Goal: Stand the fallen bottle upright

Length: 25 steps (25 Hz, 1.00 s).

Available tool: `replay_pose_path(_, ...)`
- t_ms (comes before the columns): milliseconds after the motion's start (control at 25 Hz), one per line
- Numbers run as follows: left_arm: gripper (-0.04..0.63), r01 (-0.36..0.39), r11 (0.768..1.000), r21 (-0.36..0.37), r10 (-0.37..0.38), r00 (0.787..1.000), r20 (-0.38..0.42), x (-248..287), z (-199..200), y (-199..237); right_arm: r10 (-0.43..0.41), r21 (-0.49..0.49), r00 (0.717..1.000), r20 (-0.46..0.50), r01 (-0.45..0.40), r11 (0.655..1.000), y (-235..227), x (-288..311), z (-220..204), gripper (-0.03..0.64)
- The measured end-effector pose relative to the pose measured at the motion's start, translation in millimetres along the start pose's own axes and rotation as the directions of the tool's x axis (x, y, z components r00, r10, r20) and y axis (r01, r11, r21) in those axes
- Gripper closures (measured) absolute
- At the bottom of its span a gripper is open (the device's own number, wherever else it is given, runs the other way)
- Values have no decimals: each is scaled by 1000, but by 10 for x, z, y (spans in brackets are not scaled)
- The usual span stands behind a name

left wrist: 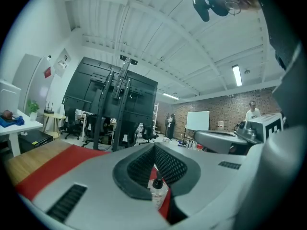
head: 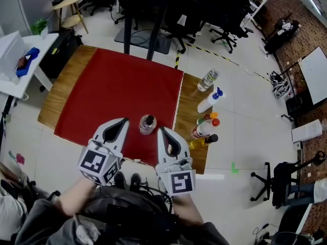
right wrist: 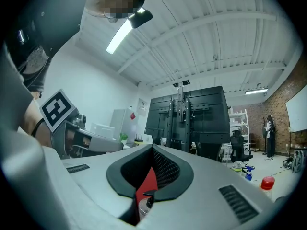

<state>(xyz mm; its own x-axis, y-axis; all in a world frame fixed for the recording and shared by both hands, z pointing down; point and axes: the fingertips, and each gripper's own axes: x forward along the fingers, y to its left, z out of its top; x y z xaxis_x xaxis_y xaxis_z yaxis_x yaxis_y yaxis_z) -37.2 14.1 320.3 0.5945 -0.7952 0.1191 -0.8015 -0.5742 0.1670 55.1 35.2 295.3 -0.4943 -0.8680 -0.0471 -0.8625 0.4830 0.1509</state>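
**Status.** The bottle (head: 147, 124) is seen from above at the lower centre of the head view. It stands on the red cloth (head: 117, 91) that covers most of the tabletop (head: 191, 101). Its dark cap faces the camera, and in the left gripper view it is shown on its base with the cap uppermost. The uprighting step is therefore judged to be complete.

**Claws.** The left claw (head: 124, 120) is placed just left of the bottle and the right claw (head: 161, 130) just right of it. Both sets of jaws are closed tip to tip, and nothing is gripped by either. In each gripper view the bottle is seen only past the closed tips, low in the frame. No contact between either claw and the bottle can be confirmed.

**Next move.** Only a clean withdrawal appears to be required. Both claws should be drawn back toward the lower edge of the frame, clear of the bottle. Sideways sweeps are to be avoided, because the bottle is flanked closely on both sides and is judged likely to topple if nudged. The spare bottles (head: 207, 129) at centre right are not involved.
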Motion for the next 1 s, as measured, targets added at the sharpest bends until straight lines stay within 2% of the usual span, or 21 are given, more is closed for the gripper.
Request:
replay_pose_path(280, 555, -10, 1000, -2, 10, 1000, 1, -47, -24, -10, 24, -29, 999, -30, -25, 999, 83, -12, -54, 606)
replay_pose_path(640, 555, -24, 1000, -1, 24, 1000, 14, -57, 44, 7, 49, -34, 999, -20, -50, 998, 116, -3, -18, 606)
replay_pose_path(1000, 555, -34, 999, 6, 33, 999, 14, 4, 55, 16, 62, -56, 998, -29, -63, 996, -20, 1, -21, 606)
